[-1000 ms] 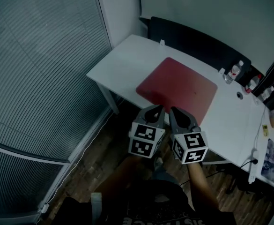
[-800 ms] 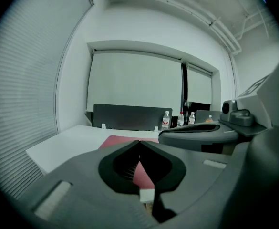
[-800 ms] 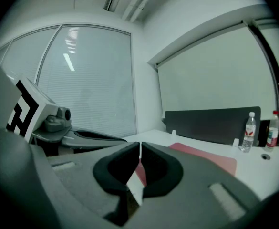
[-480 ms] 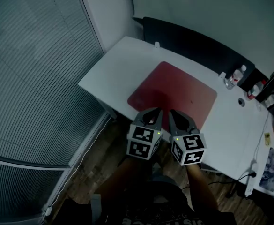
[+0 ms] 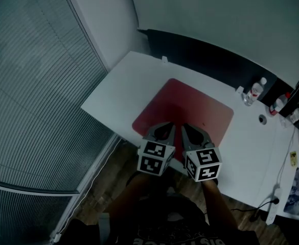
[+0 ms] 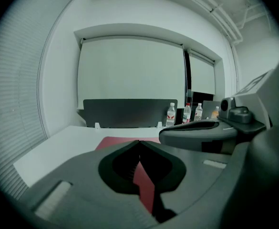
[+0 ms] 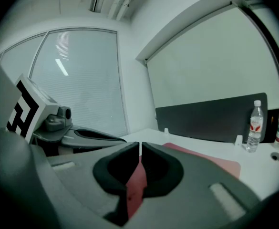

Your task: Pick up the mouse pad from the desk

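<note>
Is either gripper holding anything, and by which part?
Nothing is held: left gripper and right gripper are shut and empty; the mouse pad lies on the desk.

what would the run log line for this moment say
pad: flat on desk, not held | left gripper: shut, empty | right gripper: shut, empty | position: side by side over pad's near edge

Dim, bluish frames; fisheye-warped, dark-vignetted gripper views.

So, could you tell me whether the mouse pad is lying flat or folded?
Flat: the mouse pad lies spread, unfolded, on the desk.
</note>
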A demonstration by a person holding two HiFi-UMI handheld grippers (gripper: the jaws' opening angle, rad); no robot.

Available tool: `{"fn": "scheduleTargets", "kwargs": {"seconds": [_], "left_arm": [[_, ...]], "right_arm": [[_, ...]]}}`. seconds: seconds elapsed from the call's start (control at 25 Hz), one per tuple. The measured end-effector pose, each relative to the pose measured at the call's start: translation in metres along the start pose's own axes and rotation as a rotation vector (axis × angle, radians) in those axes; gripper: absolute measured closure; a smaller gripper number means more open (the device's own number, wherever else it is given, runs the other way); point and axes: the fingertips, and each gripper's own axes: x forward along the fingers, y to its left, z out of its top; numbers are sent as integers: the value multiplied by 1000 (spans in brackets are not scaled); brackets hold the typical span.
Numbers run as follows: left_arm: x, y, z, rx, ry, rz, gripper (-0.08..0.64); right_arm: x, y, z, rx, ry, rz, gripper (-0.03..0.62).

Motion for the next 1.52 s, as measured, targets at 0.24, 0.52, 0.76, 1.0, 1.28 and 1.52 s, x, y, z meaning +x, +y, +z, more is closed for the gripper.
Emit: {"fn": "scheduleTargets", "kwargs": {"seconds": [0.24, 0.52, 0.76, 1.0, 1.28, 1.52], "left_arm": [[20, 3, 7, 21, 16, -13, 555], [49, 8, 7, 42, 22, -87, 555], [81, 14, 11, 72, 49, -206, 555], [103, 19, 23, 121, 26, -336, 554], [120, 36, 31, 94, -8, -437, 552], [137, 50, 22, 97, 11, -474, 545]], "right_arm": [[8, -19, 8, 13, -13, -18, 586], [19, -39, 10, 17, -18, -95, 586], [38, -62, 12, 38, -12, -203, 581], [47, -79, 16, 67, -20, -329, 577], [60, -92, 17, 98, -26, -417, 568], [58, -105, 6, 110, -10, -481, 561]]}}
